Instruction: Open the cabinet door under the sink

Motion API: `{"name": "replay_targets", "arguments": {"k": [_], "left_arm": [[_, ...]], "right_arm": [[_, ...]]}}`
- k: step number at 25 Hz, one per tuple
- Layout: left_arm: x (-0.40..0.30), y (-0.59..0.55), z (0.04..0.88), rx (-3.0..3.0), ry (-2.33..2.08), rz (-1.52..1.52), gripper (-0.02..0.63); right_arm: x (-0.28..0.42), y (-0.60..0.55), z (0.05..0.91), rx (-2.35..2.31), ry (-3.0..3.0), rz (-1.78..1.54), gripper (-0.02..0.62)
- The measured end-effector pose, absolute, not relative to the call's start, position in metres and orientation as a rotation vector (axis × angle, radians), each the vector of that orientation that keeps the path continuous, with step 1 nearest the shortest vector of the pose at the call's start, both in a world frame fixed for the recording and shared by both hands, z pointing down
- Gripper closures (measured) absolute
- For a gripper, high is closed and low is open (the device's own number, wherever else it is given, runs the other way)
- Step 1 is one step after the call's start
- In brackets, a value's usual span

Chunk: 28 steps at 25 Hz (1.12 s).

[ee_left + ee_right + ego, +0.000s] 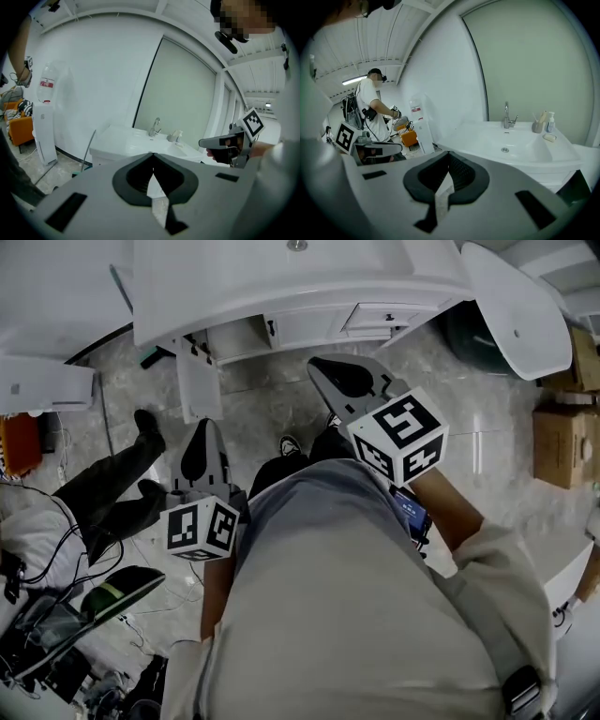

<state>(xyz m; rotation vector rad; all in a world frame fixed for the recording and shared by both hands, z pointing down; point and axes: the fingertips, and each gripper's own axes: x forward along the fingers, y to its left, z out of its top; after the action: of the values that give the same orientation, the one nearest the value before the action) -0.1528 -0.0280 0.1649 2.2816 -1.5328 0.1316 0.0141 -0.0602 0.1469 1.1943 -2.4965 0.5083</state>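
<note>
The white sink (pixel 281 277) tops a white cabinet (pixel 309 329) at the far edge of the head view. At the cabinet's left end a white door leaf (pixel 199 382) stands swung out over the marble floor. My left gripper (pixel 202 427) hangs below that leaf, apart from it, jaws shut and empty. My right gripper (pixel 321 367) is held nearer the cabinet front, also shut on nothing. In the left gripper view the jaw tips (pixel 152 154) meet before the sink (pixel 136 140) and faucet (pixel 156 126). In the right gripper view the gripper (pixel 449 153) is shut below the basin (pixel 511 140).
A person's dark-trousered legs (pixel 122 484) lie on the floor at left, near cables and gear (pixel 56 634). Cardboard boxes (pixel 567 442) sit at right, a white fixture (pixel 516 306) beside the sink. A water dispenser (pixel 44 129) stands against the wall; another person (pixel 372 112) stands behind.
</note>
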Motion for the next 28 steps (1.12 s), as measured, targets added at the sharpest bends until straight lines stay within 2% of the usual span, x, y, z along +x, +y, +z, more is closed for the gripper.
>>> {"name": "replay_targets", "arguments": {"k": [13, 28], "left_arm": [[-0.162, -0.030, 0.131, 2.338, -1.621, 0.112, 0.603], [-0.165, -0.017, 0.150, 2.290, -1.598, 0.171, 0.603]], "right_arm": [[0.032, -0.035, 0.133, 1.298, -2.510, 0.494, 0.585], [0.036, -0.023, 0.145, 1.309, -2.483, 0.526, 0.586]]}}
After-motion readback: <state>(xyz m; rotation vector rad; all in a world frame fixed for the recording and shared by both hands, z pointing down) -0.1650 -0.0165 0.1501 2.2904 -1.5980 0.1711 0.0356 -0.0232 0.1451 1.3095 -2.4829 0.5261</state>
